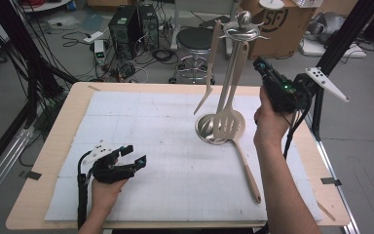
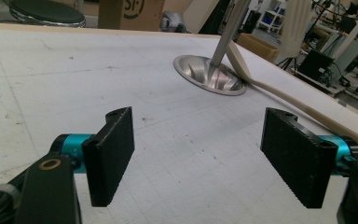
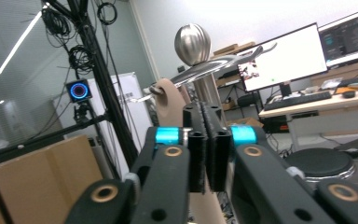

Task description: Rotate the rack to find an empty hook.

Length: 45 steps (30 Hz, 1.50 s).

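White matting (image 1: 141, 146) covers the table, where a steel utensil stand (image 1: 224, 124) carries a hanging slotted turner (image 1: 230, 119). Beside its top, the right gripper (image 1: 259, 63) is closed with nothing between the jaws; the left gripper (image 1: 134, 155) rests wide open, empty.

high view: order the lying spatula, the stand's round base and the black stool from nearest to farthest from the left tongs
From the left tongs, open at the mat's near left:
1. stand's round base, right of the mat's centre.
2. lying spatula, to the right beyond the base; nearly as close, a narrow call.
3. black stool, on the floor past the table's far edge.
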Each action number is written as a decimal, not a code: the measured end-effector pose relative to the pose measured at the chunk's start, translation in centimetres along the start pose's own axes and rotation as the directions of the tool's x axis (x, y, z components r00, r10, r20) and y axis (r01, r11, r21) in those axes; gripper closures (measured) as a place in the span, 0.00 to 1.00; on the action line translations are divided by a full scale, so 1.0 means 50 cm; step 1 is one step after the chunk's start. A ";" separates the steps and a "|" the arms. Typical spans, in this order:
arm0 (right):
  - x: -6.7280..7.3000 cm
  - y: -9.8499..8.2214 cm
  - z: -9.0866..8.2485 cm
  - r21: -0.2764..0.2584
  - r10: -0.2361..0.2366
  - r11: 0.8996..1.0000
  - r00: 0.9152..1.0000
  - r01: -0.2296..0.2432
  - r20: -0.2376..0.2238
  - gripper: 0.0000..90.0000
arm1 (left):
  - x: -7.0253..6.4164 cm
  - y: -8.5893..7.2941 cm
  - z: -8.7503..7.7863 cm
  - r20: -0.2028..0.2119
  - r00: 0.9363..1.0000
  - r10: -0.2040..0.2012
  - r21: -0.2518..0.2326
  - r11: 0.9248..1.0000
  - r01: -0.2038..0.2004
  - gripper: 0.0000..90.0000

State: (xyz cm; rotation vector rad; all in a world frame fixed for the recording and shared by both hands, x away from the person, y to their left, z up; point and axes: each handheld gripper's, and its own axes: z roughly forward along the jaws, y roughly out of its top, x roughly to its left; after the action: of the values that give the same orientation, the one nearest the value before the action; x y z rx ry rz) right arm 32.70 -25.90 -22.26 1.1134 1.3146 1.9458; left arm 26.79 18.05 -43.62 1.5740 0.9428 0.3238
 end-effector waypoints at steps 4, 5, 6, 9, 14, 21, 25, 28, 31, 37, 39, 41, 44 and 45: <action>0.000 0.003 0.009 0.003 0.007 1.000 1.000 -0.007 0.011 1.00 | 0.000 0.000 0.000 0.000 1.000 -0.005 0.000 1.000 0.005 0.29; 0.000 0.004 0.012 0.002 0.015 1.000 1.000 -0.015 0.012 1.00 | 0.000 0.000 0.000 0.000 1.000 -0.005 -0.001 1.000 0.005 0.29; -0.001 0.006 0.015 0.002 0.017 1.000 1.000 -0.017 0.010 1.00 | 0.000 0.000 -0.001 0.003 1.000 -0.004 0.001 1.000 0.004 0.29; 0.001 0.013 0.024 -0.004 0.026 1.000 1.000 -0.026 0.006 1.00 | 0.001 -0.001 -0.002 0.002 1.000 -0.005 -0.001 1.000 0.005 0.29; 0.004 0.022 0.042 -0.002 0.028 1.000 1.000 -0.028 0.011 1.00 | 0.001 -0.001 -0.004 -0.003 1.000 -0.004 -0.002 1.000 0.004 0.29; 0.006 0.016 0.060 0.000 0.040 0.999 0.999 -0.040 0.017 1.00 | 0.003 0.000 -0.008 -0.003 1.000 -0.006 -0.007 1.000 0.006 0.29; 0.007 0.015 0.061 -0.002 0.048 0.999 0.999 -0.048 0.023 1.00 | 0.003 0.000 -0.008 -0.001 1.000 -0.007 -0.007 1.000 0.007 0.29; 0.008 0.015 0.062 -0.003 0.040 0.999 0.999 -0.040 0.023 1.00 | 0.003 0.000 -0.007 0.000 1.000 -0.008 -0.006 1.000 0.008 0.29; 0.011 0.014 0.063 0.001 0.044 0.999 0.999 -0.044 0.020 1.00 | 0.003 -0.001 -0.008 -0.007 1.000 -0.007 -0.005 1.000 0.007 0.29; 0.021 0.010 0.066 0.001 0.033 0.999 0.999 -0.033 0.003 1.00 | 0.003 -0.002 -0.009 -0.011 1.000 -0.009 -0.007 1.000 0.009 0.29; 0.026 0.009 0.068 0.005 0.028 1.000 1.000 -0.028 -0.002 1.00 | 0.003 -0.002 -0.009 -0.011 1.000 -0.009 -0.006 1.000 0.009 0.29; 0.033 0.008 0.070 0.006 0.027 1.000 1.000 -0.027 -0.009 1.00 | 0.002 -0.002 -0.009 -0.009 1.000 -0.010 -0.004 1.000 0.010 0.29; 0.041 0.006 0.075 0.011 0.022 1.000 1.000 -0.021 -0.017 1.00 | 0.003 -0.002 -0.010 -0.007 1.000 -0.006 -0.004 1.000 0.006 0.29; 0.044 0.006 0.077 0.013 0.022 1.000 1.000 -0.022 -0.020 1.00 | 0.003 -0.002 -0.010 -0.006 1.000 -0.007 -0.003 1.000 0.007 0.29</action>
State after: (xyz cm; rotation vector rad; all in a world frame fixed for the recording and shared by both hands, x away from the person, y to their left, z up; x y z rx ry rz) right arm 34.88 -22.43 -20.56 1.1211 1.3327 1.9721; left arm 26.51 18.52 -43.63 1.5680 0.9518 0.3255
